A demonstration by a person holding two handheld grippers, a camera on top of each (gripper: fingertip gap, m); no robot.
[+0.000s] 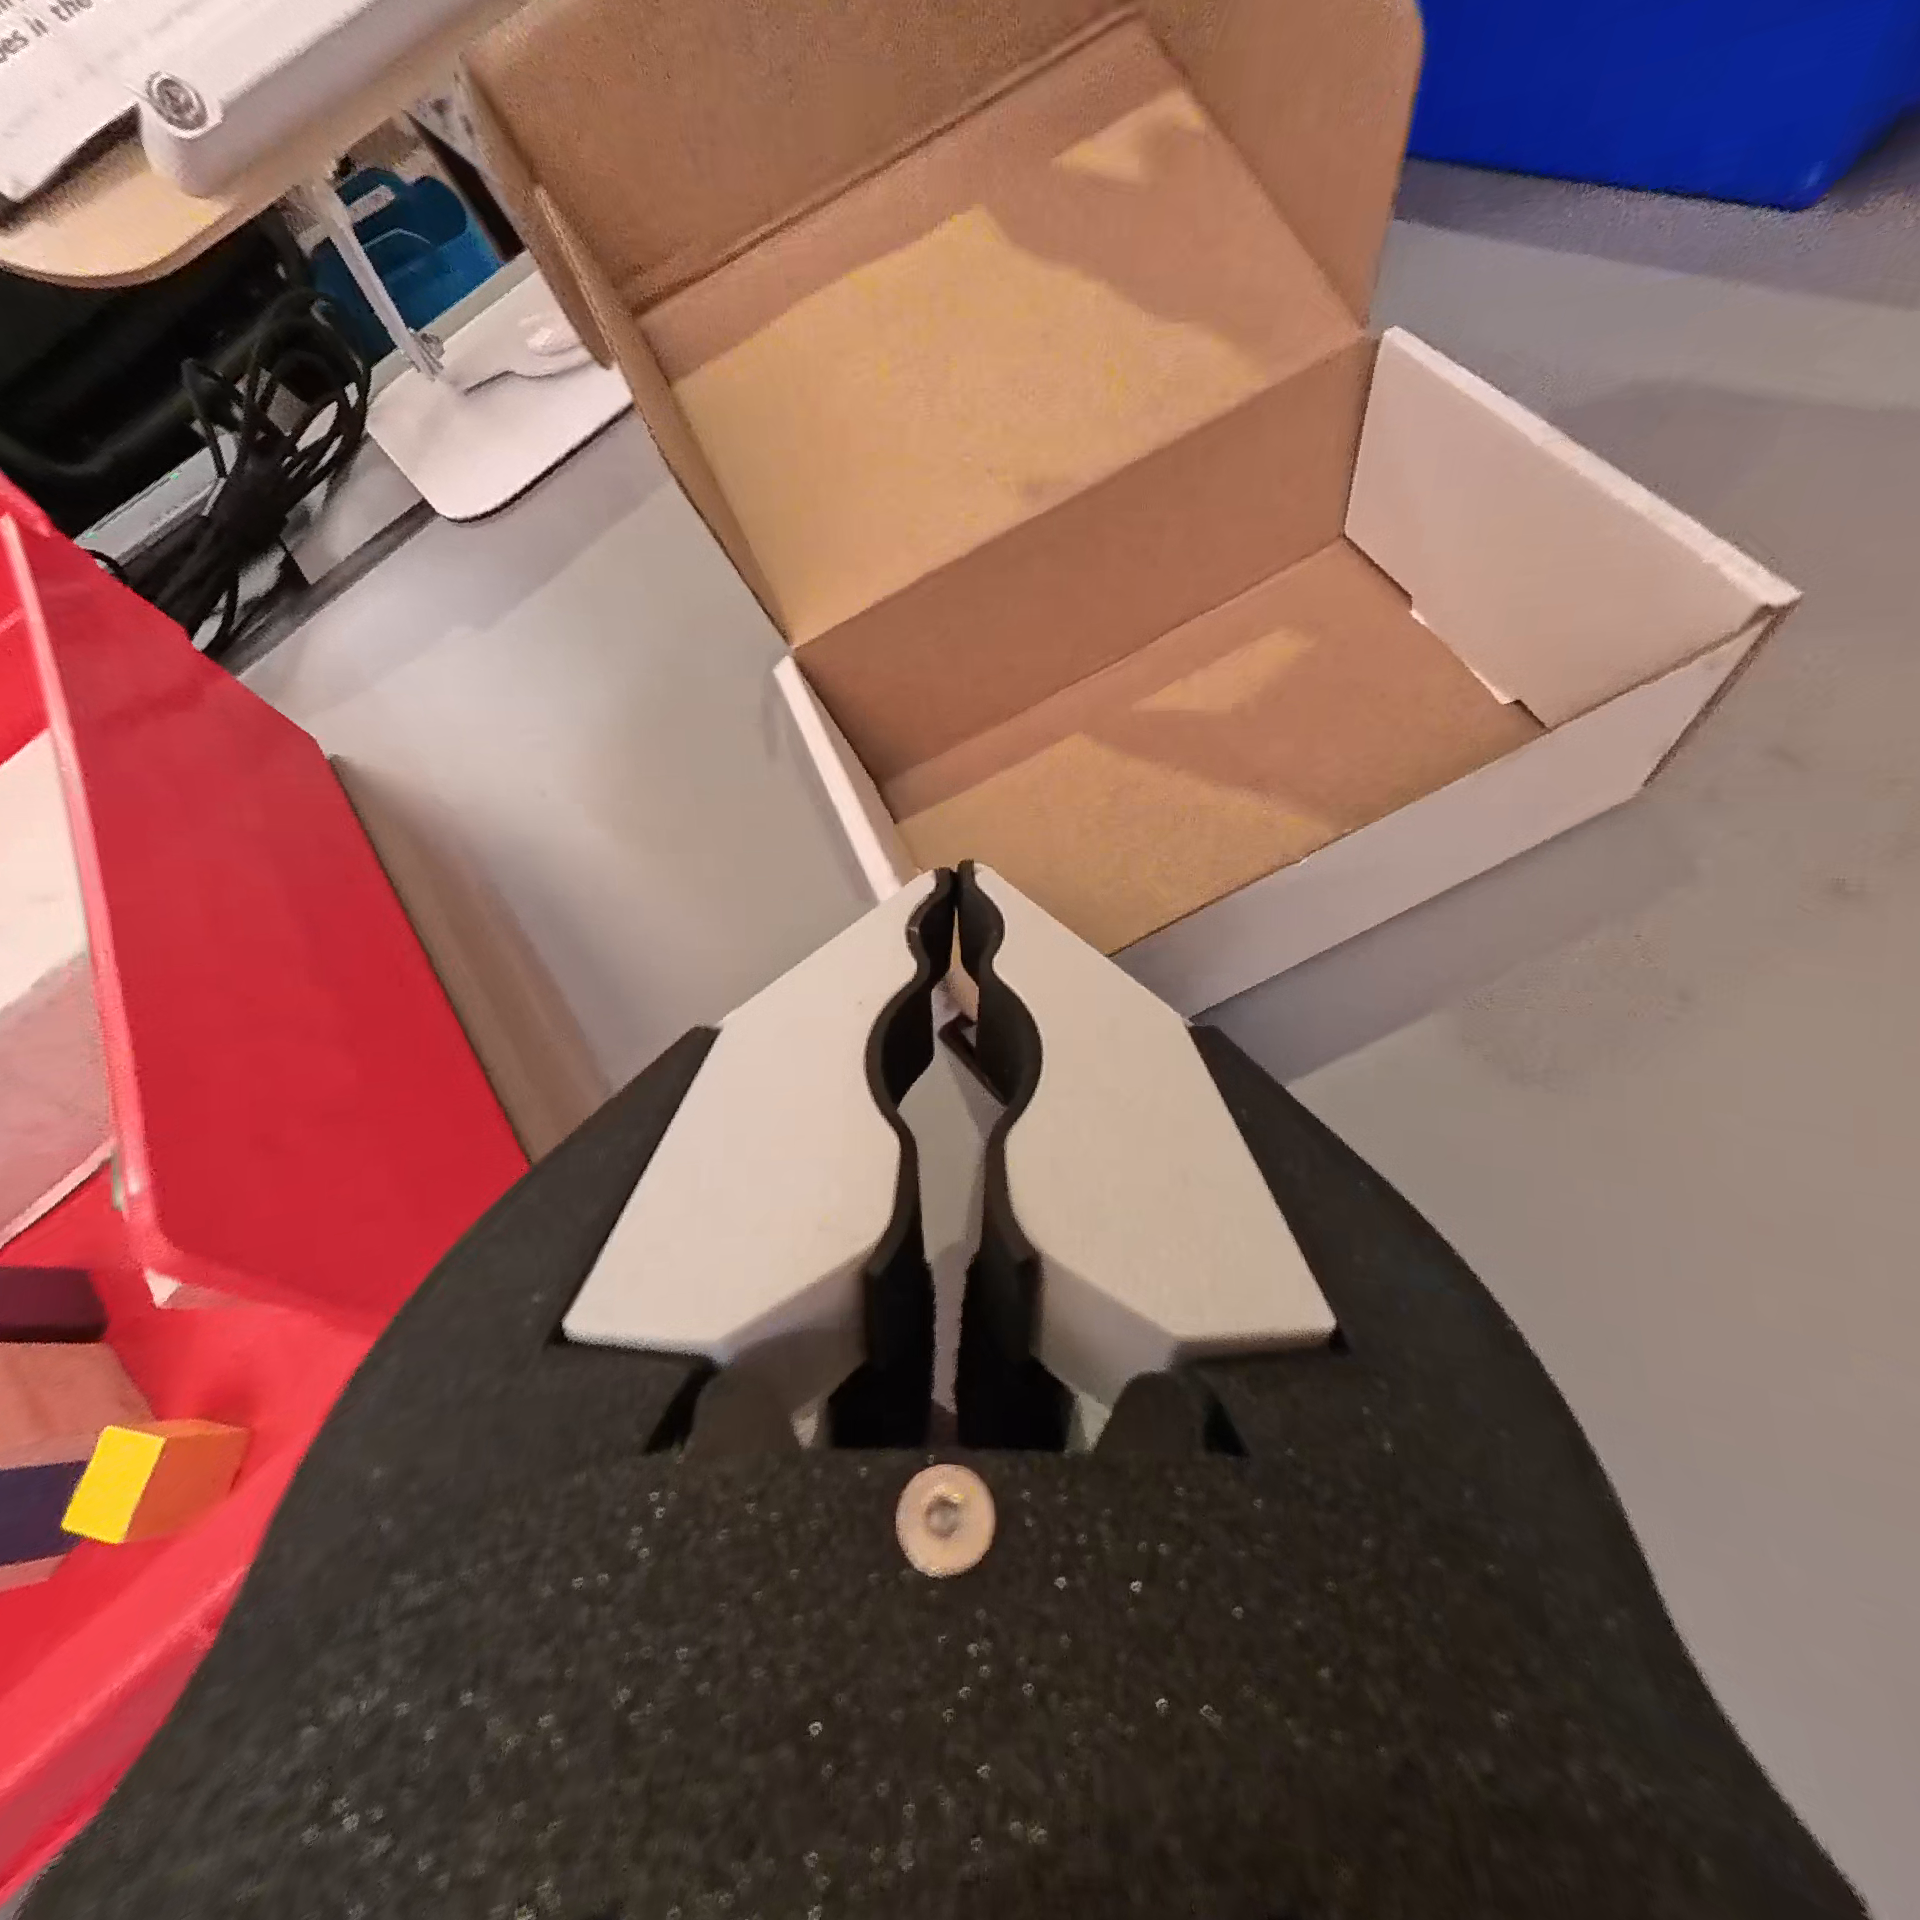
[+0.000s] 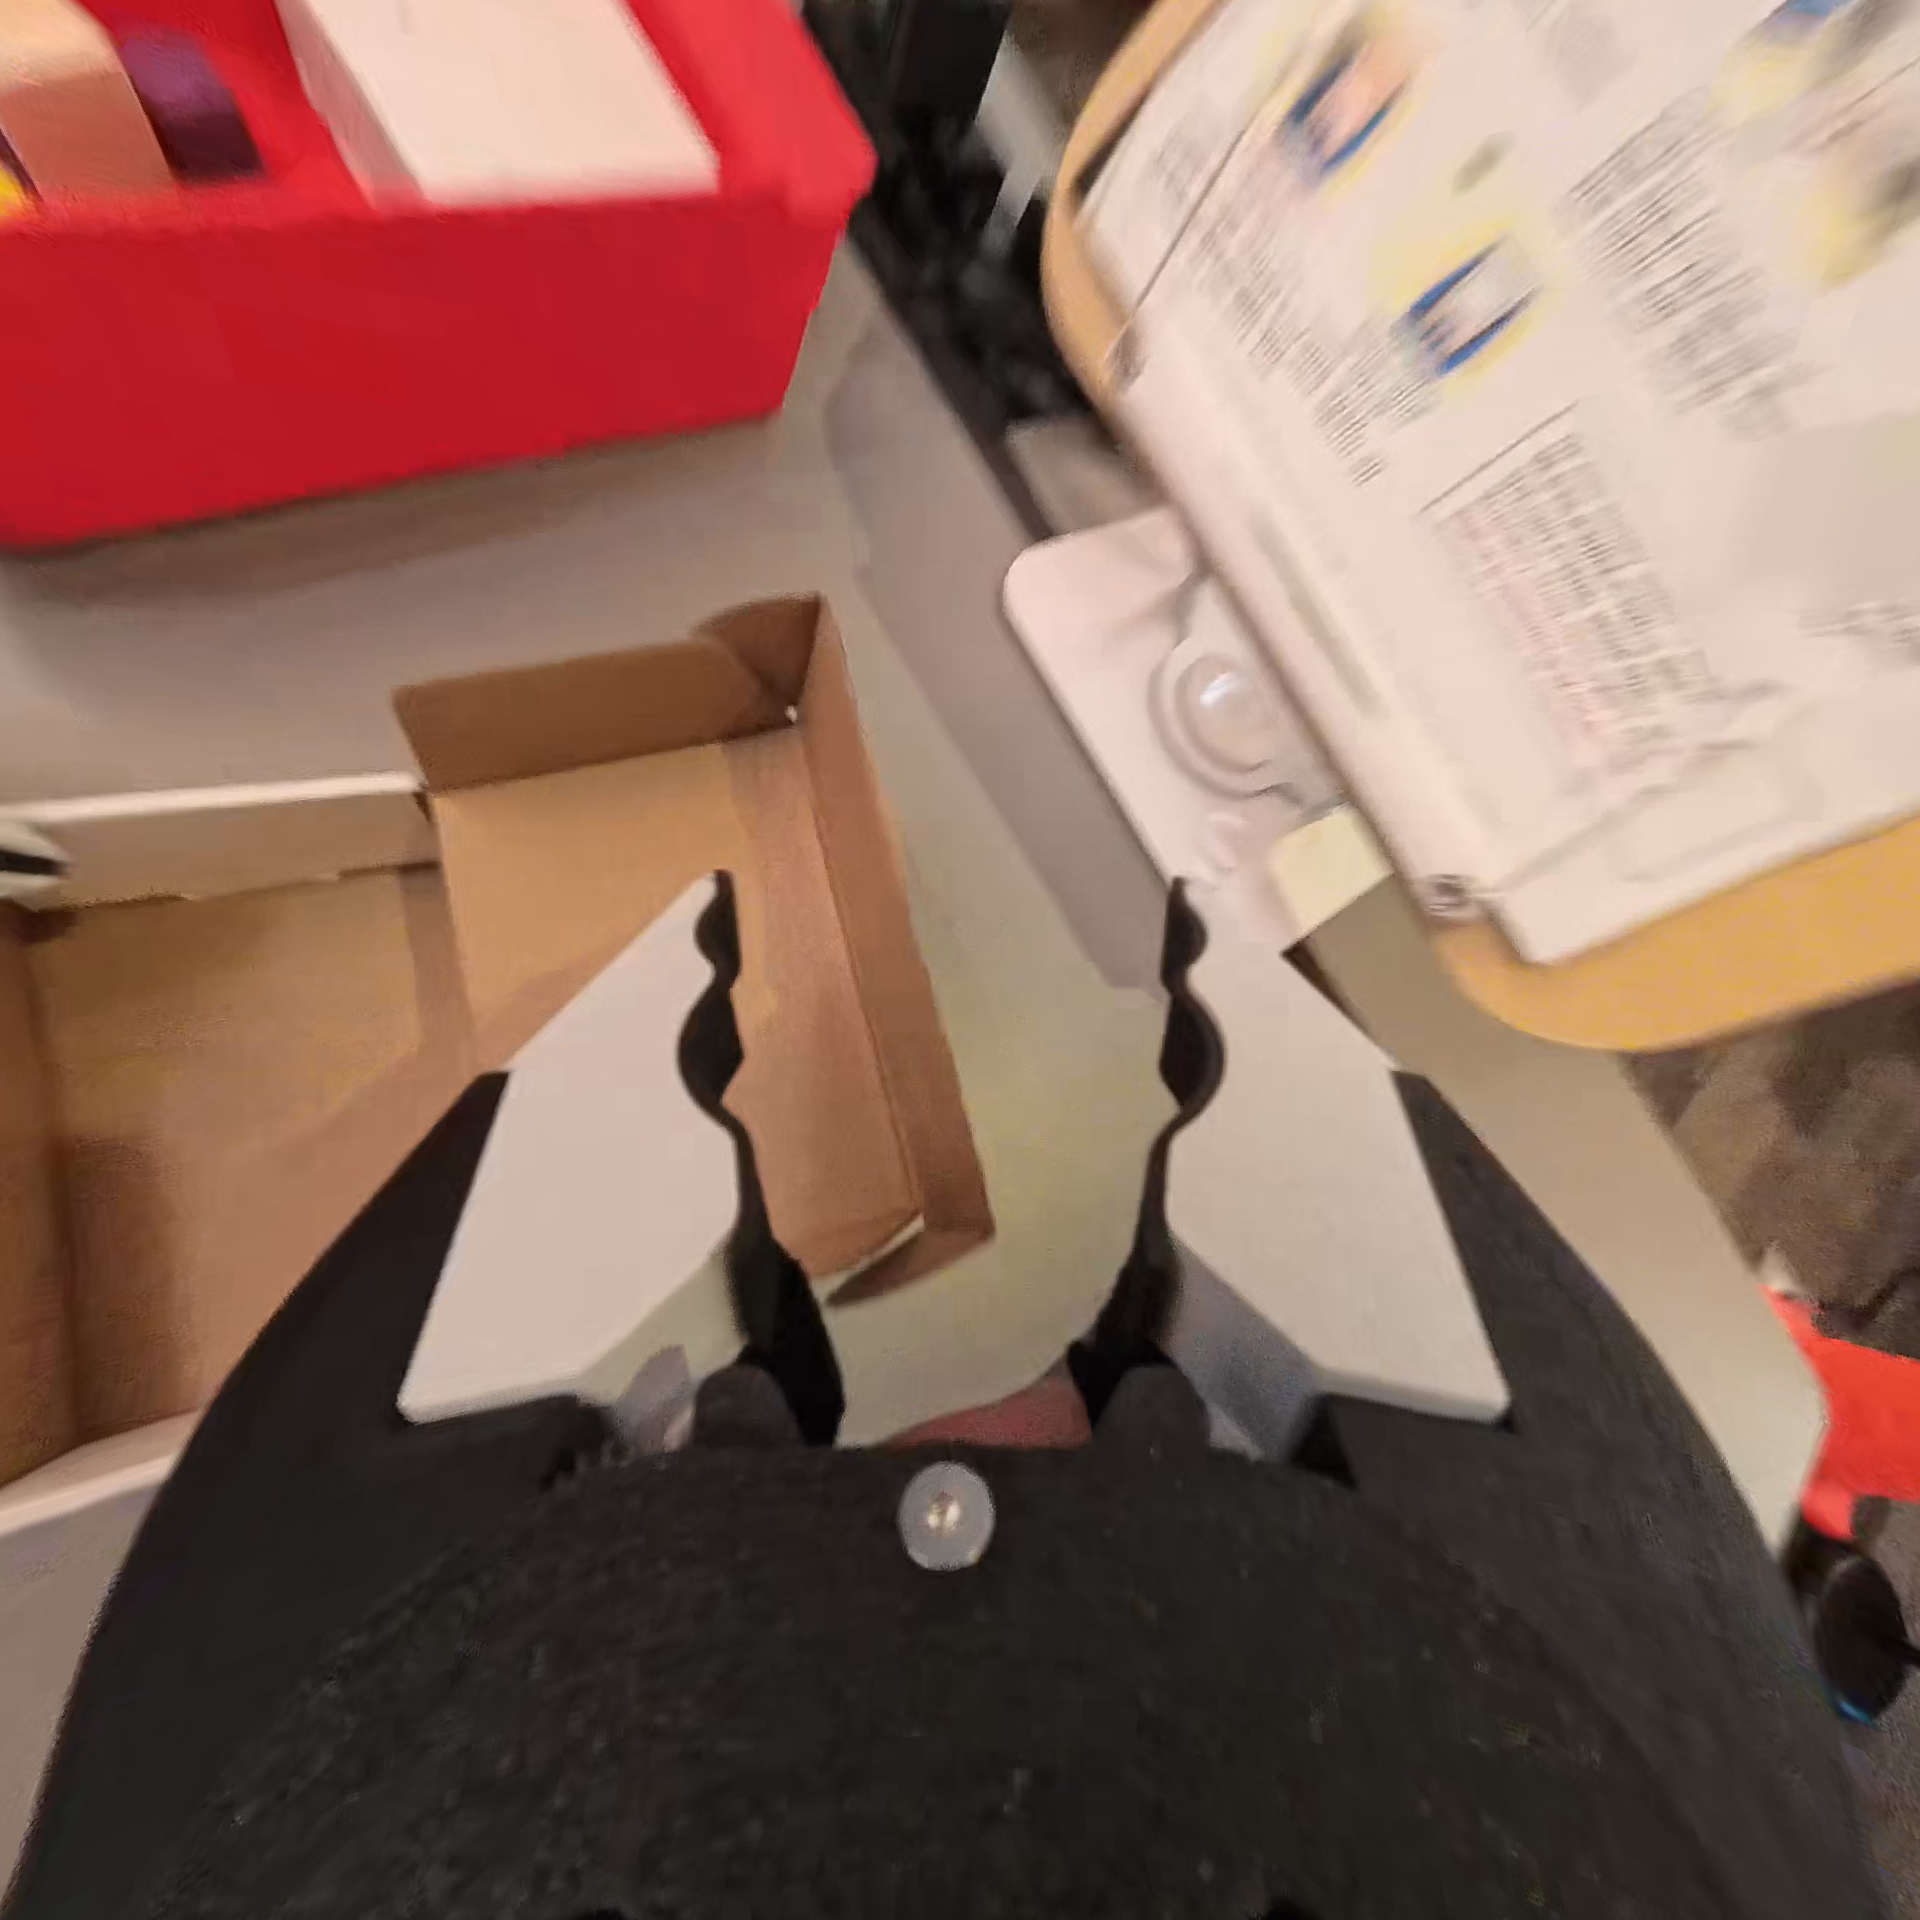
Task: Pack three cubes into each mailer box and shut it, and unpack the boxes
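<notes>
An open mailer box (image 1: 1507, 790), white outside and brown inside, stands on the grey table with its lid (image 1: 935, 156) raised; I see no cubes in it. My left gripper (image 1: 954, 883) is shut with nothing visible between its tips, right at the box's near corner. Coloured cubes (image 1: 114, 1496) lie in a red bin (image 1: 260, 935) to the left. In the right wrist view my right gripper (image 2: 948, 888) is open over the table, with the box's (image 2: 208, 821) brown lid flap (image 2: 831, 935) standing between its fingers. The red bin (image 2: 416, 343) beyond holds cubes (image 2: 73, 104) and a closed white box (image 2: 499, 94).
A clipboard with printed sheets (image 2: 1455, 416) on a white stand base (image 2: 1122, 665) overhangs the table's right side. Black cables (image 1: 260, 416) lie past the table edge. A blue bin (image 1: 1662, 94) stands behind the box. An orange object (image 2: 1849, 1392) is at the far right.
</notes>
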